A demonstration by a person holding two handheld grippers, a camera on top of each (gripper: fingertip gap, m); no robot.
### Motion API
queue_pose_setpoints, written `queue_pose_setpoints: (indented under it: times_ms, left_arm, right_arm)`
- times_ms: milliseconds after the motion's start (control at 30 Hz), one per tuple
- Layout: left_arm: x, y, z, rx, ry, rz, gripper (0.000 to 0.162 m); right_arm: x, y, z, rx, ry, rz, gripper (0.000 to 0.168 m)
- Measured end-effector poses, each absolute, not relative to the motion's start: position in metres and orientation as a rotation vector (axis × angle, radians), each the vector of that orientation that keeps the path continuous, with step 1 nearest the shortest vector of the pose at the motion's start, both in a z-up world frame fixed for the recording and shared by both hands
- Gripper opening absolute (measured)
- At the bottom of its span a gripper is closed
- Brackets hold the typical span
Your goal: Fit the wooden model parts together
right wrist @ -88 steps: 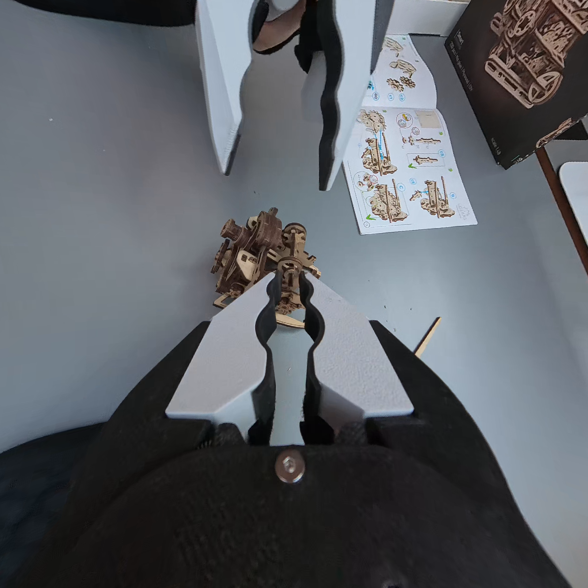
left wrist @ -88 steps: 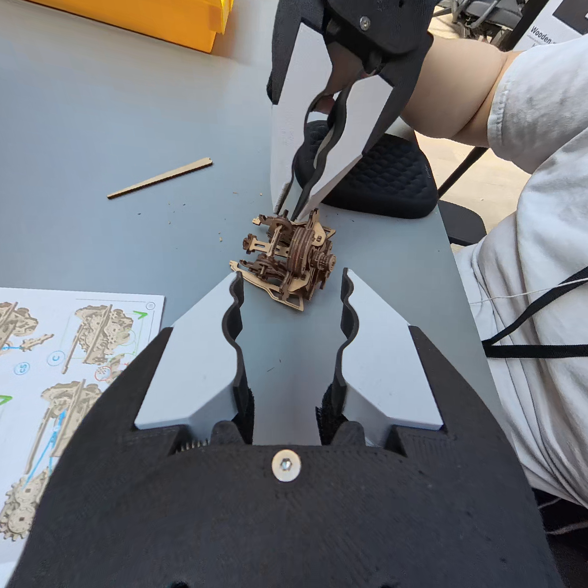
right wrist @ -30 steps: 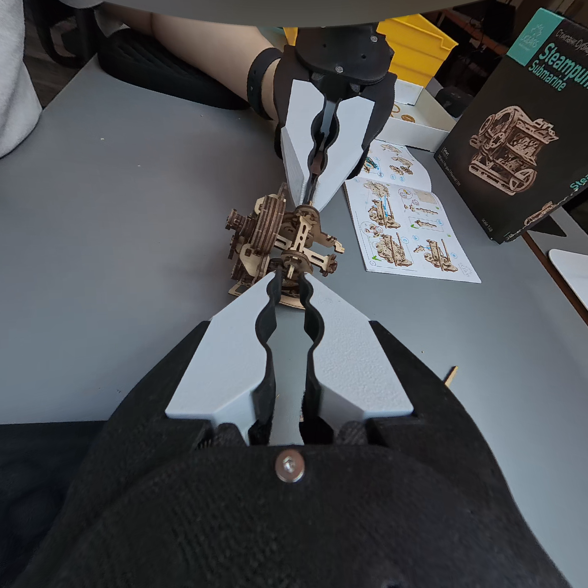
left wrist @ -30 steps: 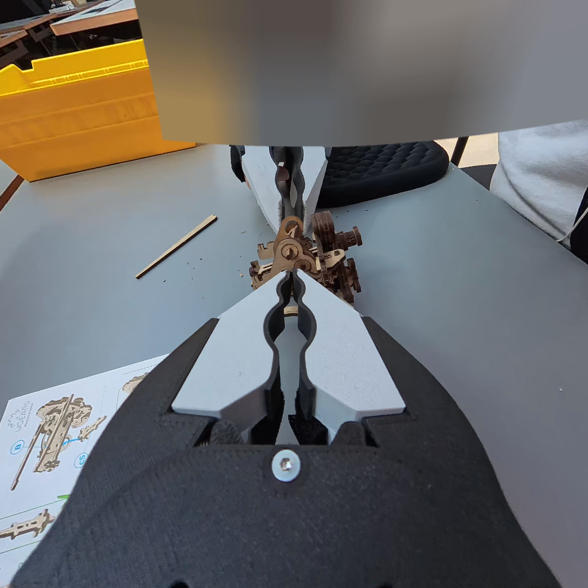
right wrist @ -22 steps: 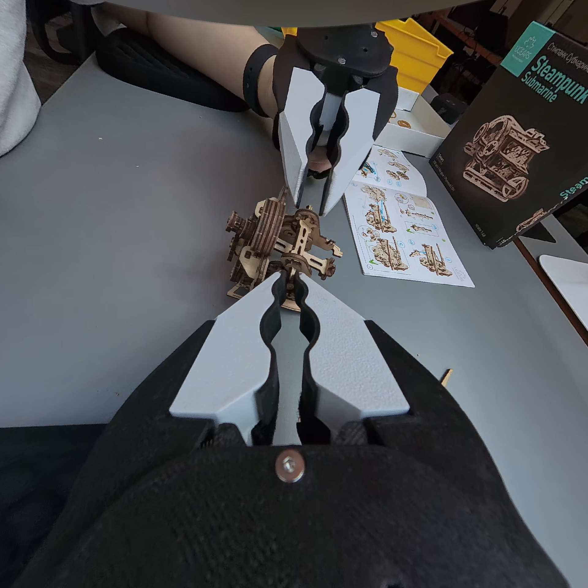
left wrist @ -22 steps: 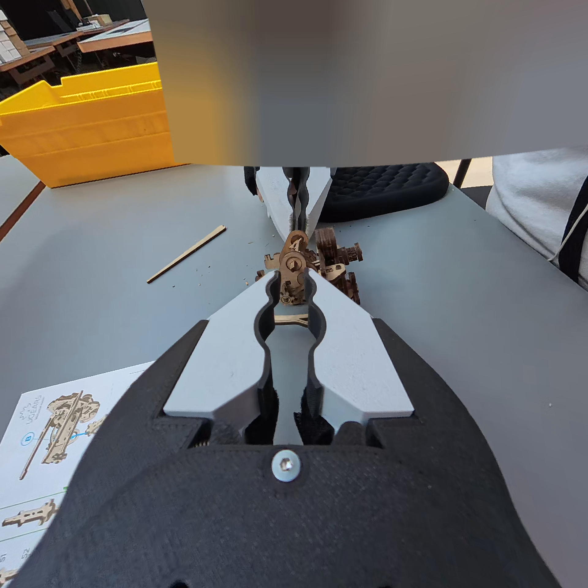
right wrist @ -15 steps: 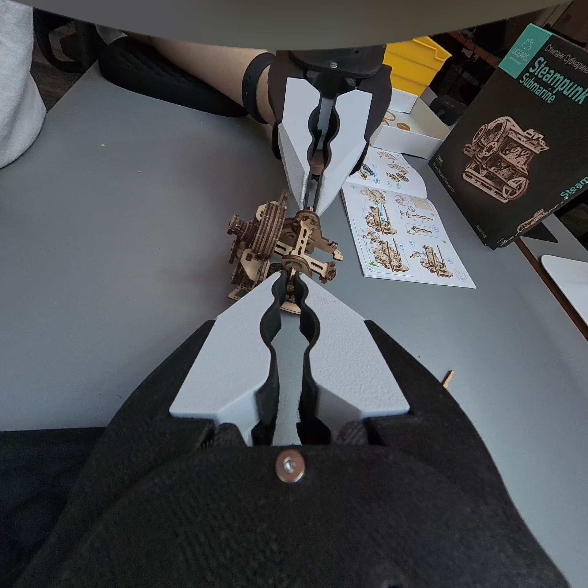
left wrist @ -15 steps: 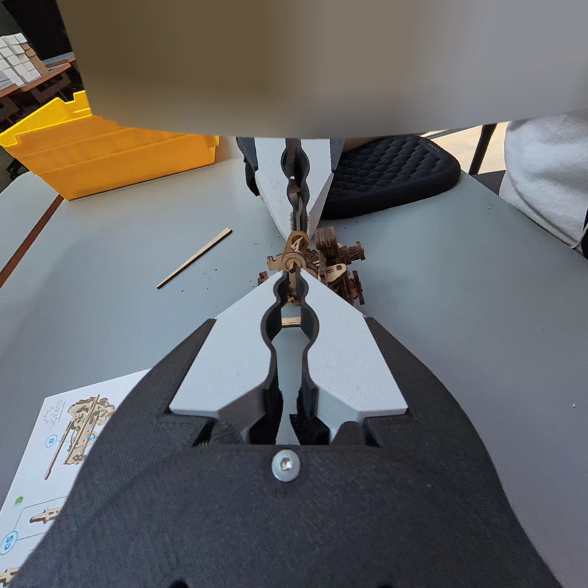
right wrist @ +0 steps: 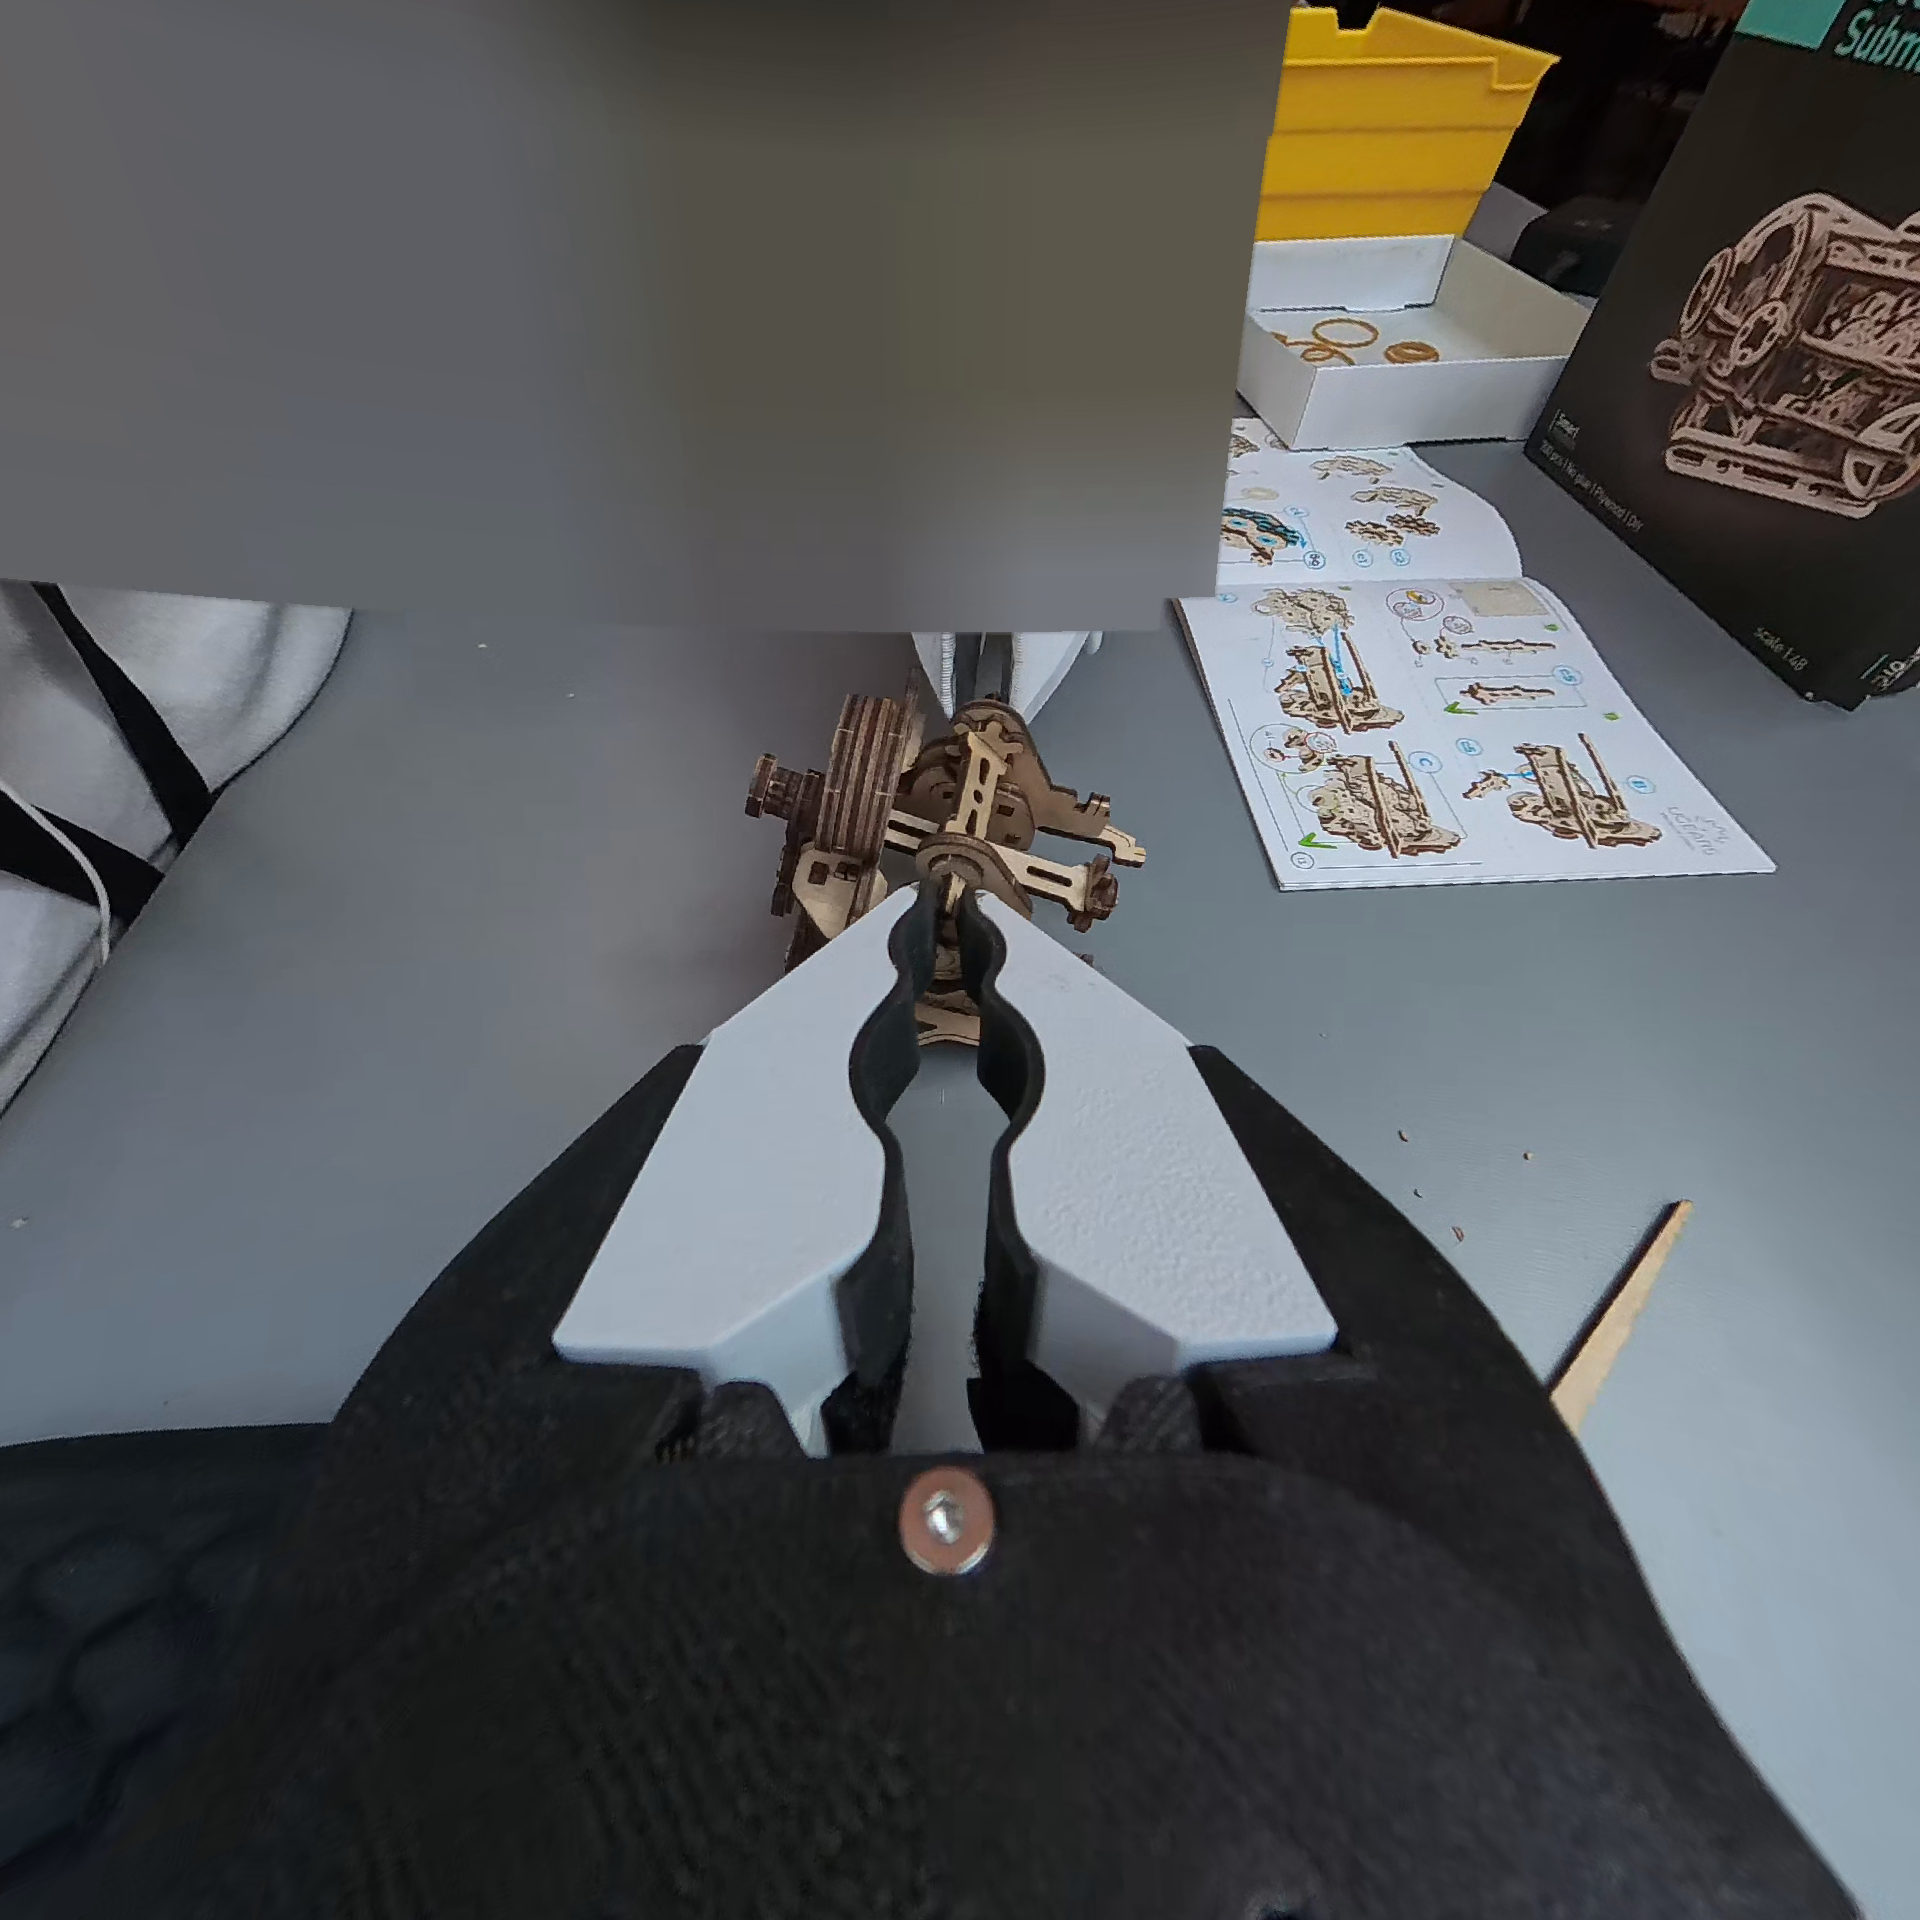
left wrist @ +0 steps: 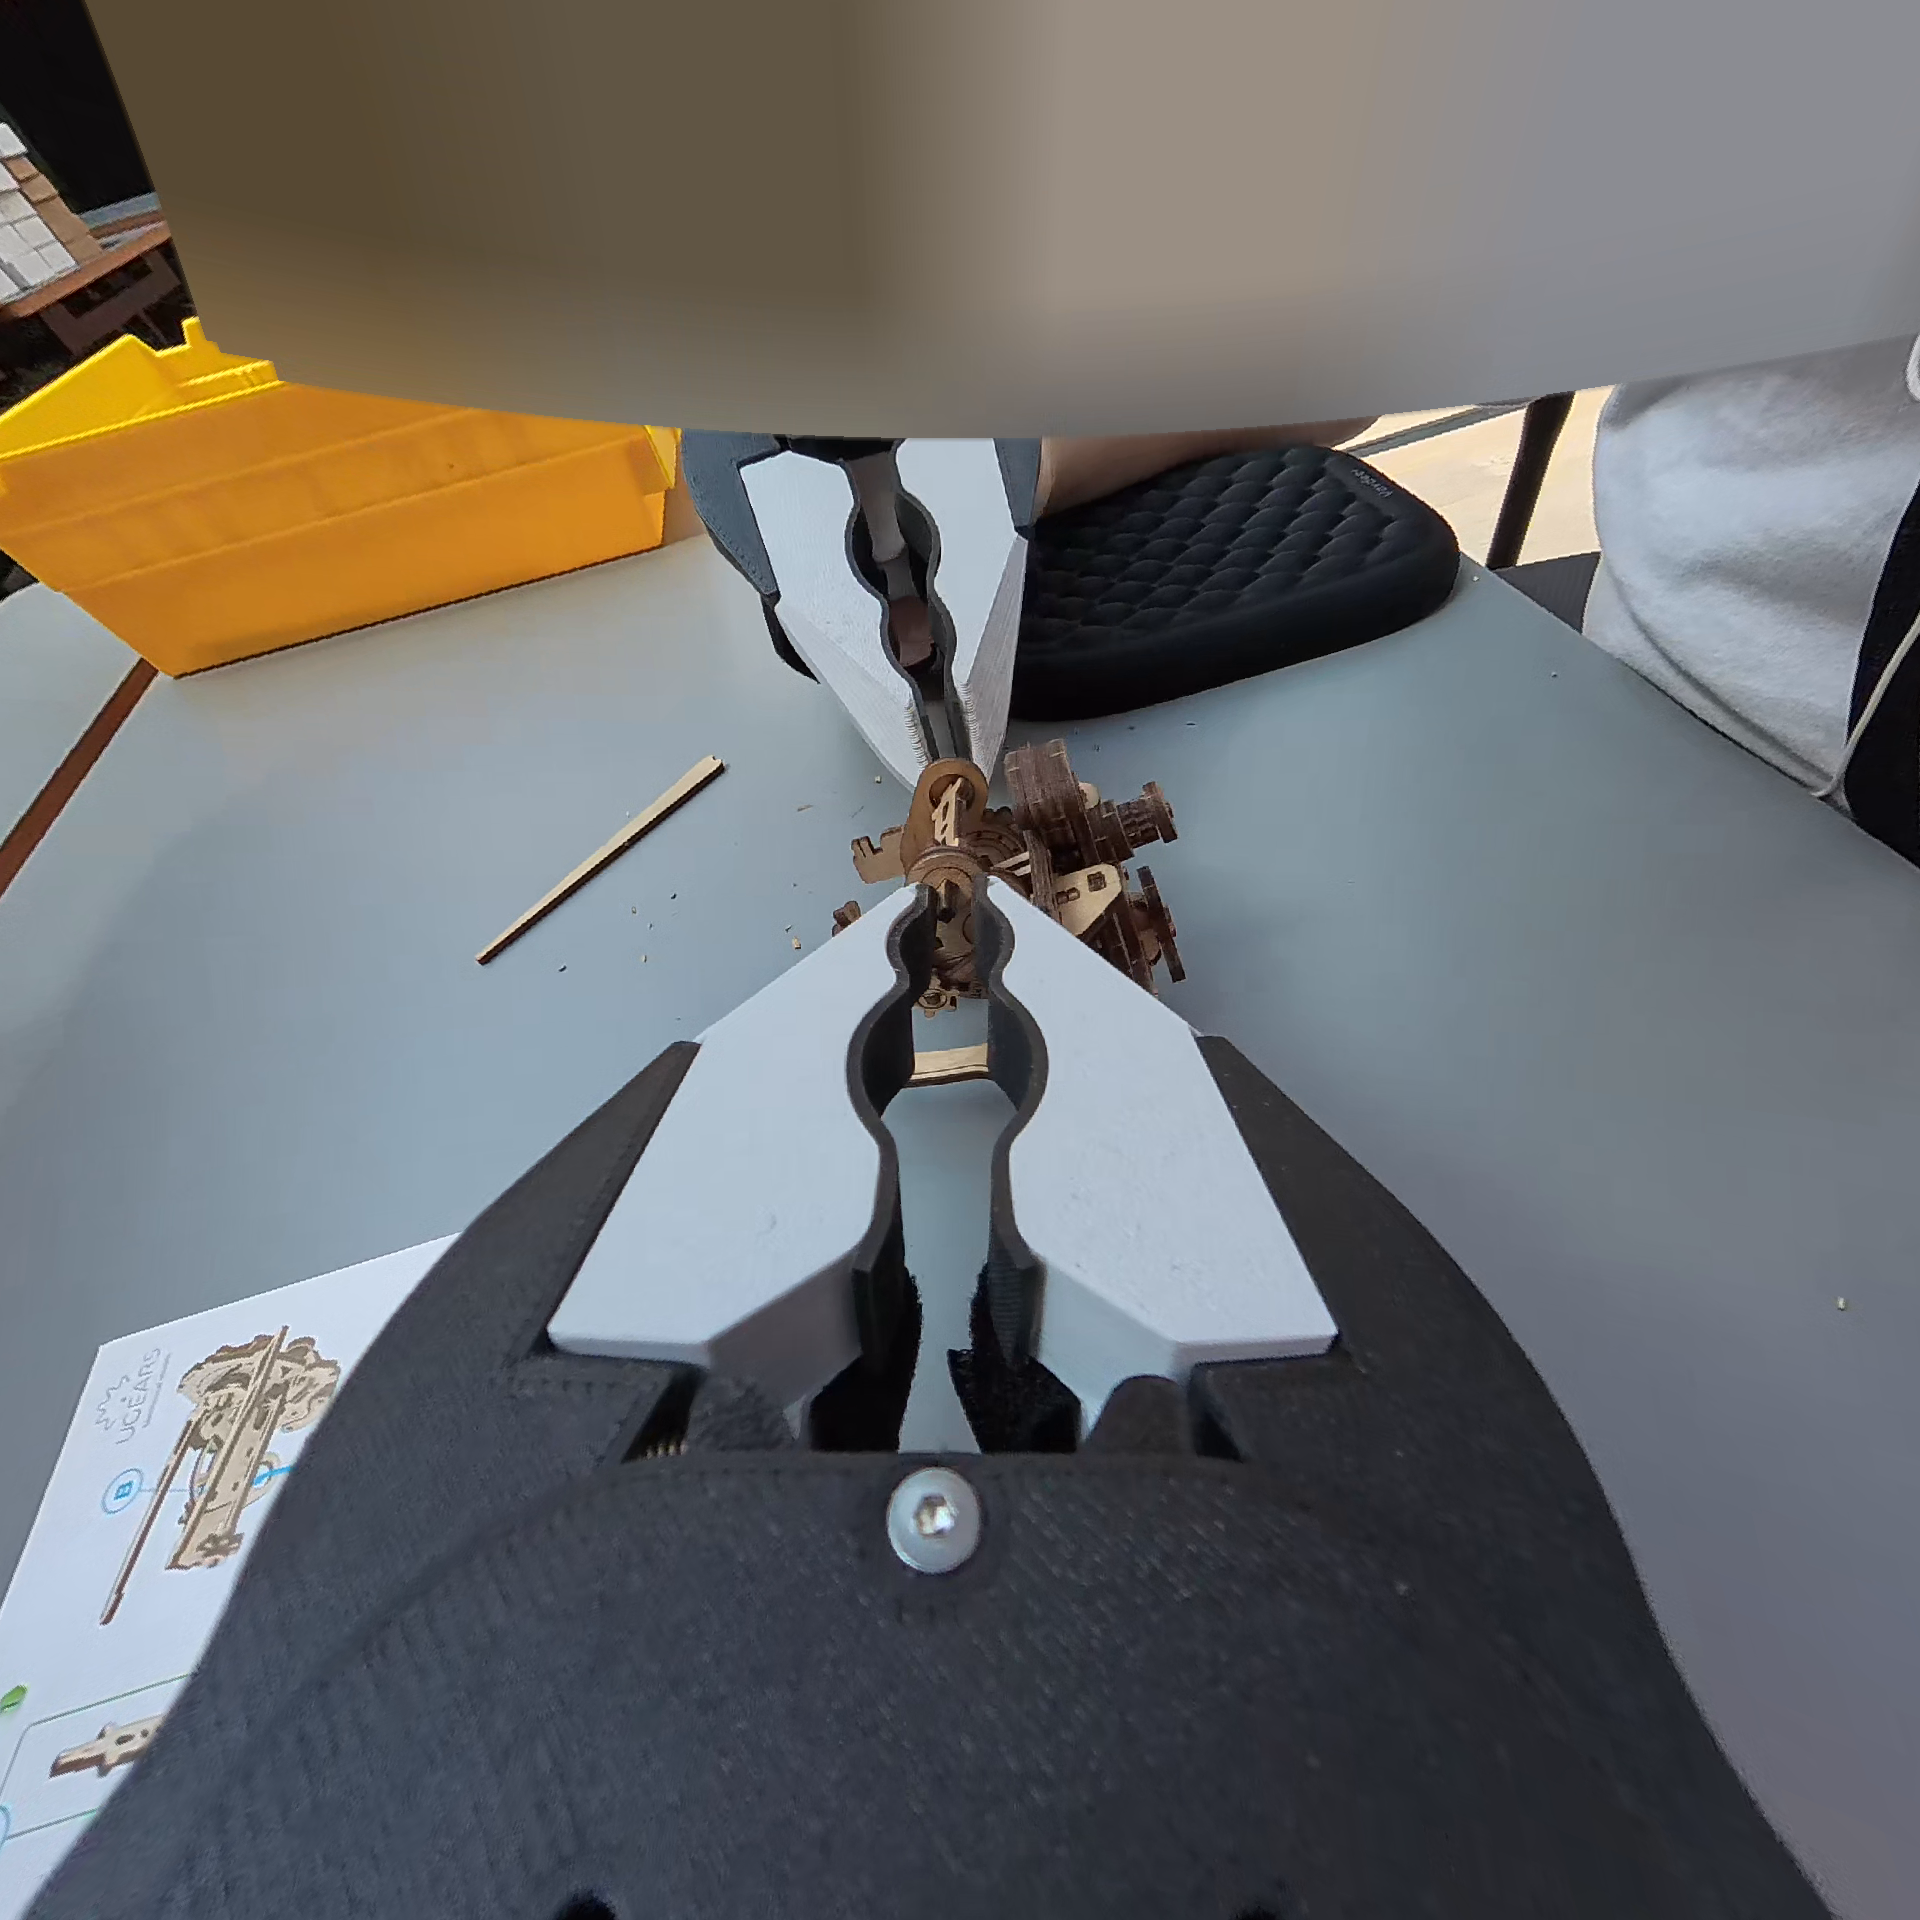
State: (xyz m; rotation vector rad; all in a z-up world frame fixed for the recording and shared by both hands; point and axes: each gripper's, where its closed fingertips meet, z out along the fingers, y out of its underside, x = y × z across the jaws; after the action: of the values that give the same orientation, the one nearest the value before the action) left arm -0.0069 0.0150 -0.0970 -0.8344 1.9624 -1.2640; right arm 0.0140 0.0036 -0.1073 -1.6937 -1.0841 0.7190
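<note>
Both hand-held grippers have closed in on the wooden model [left wrist: 1029, 883] since the earlier frames, and the cross-shaped piece has turned from flat-on to nearly edge-on in the left wrist view; model sits on the grey bench [left wrist: 1507, 1039], between the two sets of tips.

Left hand-held gripper [left wrist: 948, 896] is clenched on a small ring-ended part at the model's near side; right hand-held gripper [right wrist: 943, 896] is clenched on the disc at the hub of the cross-shaped piece [right wrist: 982, 800]; both grips are at the very fingertips.

Risks, as judgement: thin plywood arms could snap if the two grippers twist against each other; tip-only grip may slip and drop the part; pushing off-axis could jam the peg or tip the model over.

View differences: right wrist view shows the instruction booklet [right wrist: 1455, 727] open, the dark kit box [right wrist: 1766, 364] and a white tray [right wrist: 1382, 395] with spare rings; left wrist view shows only a corner of a printed sheet [left wrist: 156, 1507], but gives the loose wooden strip [left wrist: 603, 857] in full, the yellow bin [left wrist: 332, 520], a black cushion [left wrist: 1226, 582] and the opposing right gripper [left wrist: 940, 748] pinched shut from the front.
</note>
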Motion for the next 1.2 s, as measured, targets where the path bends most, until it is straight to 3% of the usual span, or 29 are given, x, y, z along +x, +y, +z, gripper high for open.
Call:
queue_pose_setpoints:
  times_ms: [567,967,1200]
  left_arm:
    - [-0.004,0.021,-0.103,-0.868,1.972,-1.290,0.002]
    - [0.000,0.027,-0.105,-0.907,1.942,-1.228,0.001]
    - [0.001,0.026,-0.107,-0.904,1.946,-1.211,0.001]
  right_arm:
    - [0.019,0.011,-0.105,-1.788,-0.948,1.035,0.001]
    - [0.026,0.018,-0.103,-1.681,-1.033,0.705,0.010]
    - [0.027,0.015,-0.099,-1.591,-1.101,0.576,0.002]
